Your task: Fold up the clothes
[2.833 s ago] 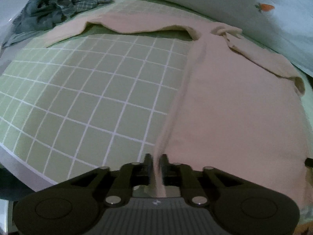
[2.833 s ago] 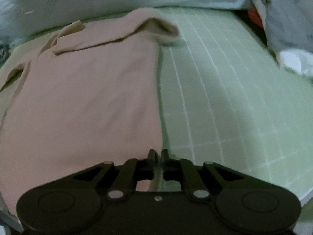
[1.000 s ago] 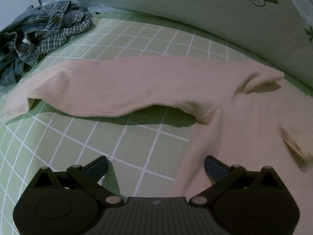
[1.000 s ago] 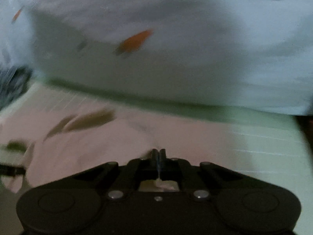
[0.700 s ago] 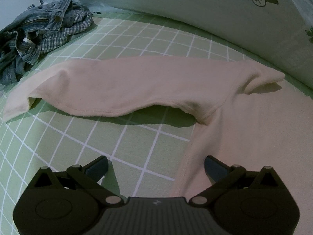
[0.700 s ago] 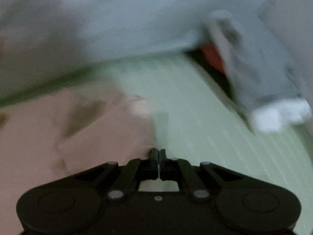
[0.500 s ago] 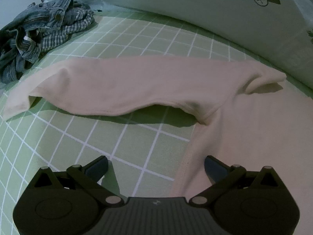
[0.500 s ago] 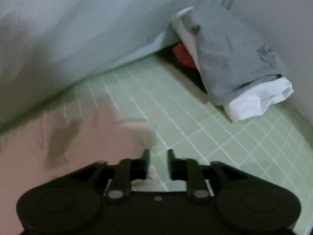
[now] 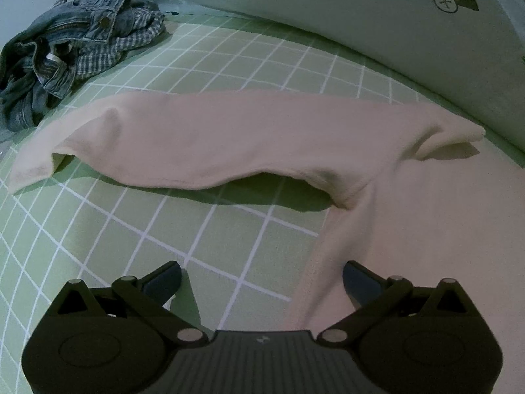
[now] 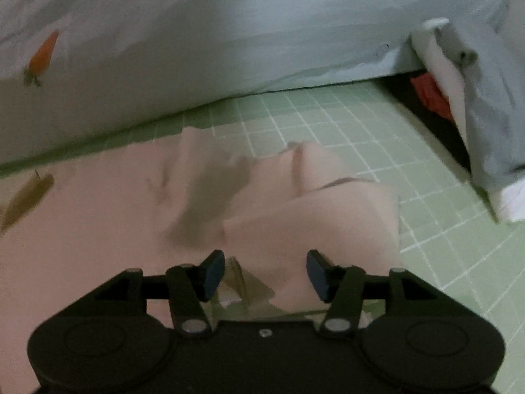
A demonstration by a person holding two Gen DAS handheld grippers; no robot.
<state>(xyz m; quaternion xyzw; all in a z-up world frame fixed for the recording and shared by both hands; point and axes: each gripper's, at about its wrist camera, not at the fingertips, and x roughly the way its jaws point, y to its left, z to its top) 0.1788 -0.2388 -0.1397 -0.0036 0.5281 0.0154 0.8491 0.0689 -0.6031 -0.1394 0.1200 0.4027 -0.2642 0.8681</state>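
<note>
Left gripper: jaws wide apart, holding nothing, low over the green grid mat. The side seam of the pink long-sleeved top runs up between the fingers, at the lower centre of the left wrist view.

Right gripper: jaws also apart and empty, directly above a doubled-over flap of the same top at the frame centre. Whether the pads touch the cloth cannot be told.

Location of garment: body flat on the mat, filling the right half of the left view and the left half of the right view. One sleeve lies stretched out toward the left of the frame, cuff at mid left.

Judged step: bring the outstretched sleeve across the body. To do it well, pinch near the cuff, taking both layers. Lift only enough to clear the mat. Lay it parallel to the shoulder line, then smooth outward. The armpit arches off the mat and casts a shadow. It will likely crease if dragged.

Surroundings: a heap of denim and checked clothing sits upper left, near the cuff but apart from it. A pale quilt with a carrot print runs along the top. A grey and white folded stack is at the right edge of the right view.

Obstructions: none on the fold path. The rumpled flap under the right gripper needs flattening first.
</note>
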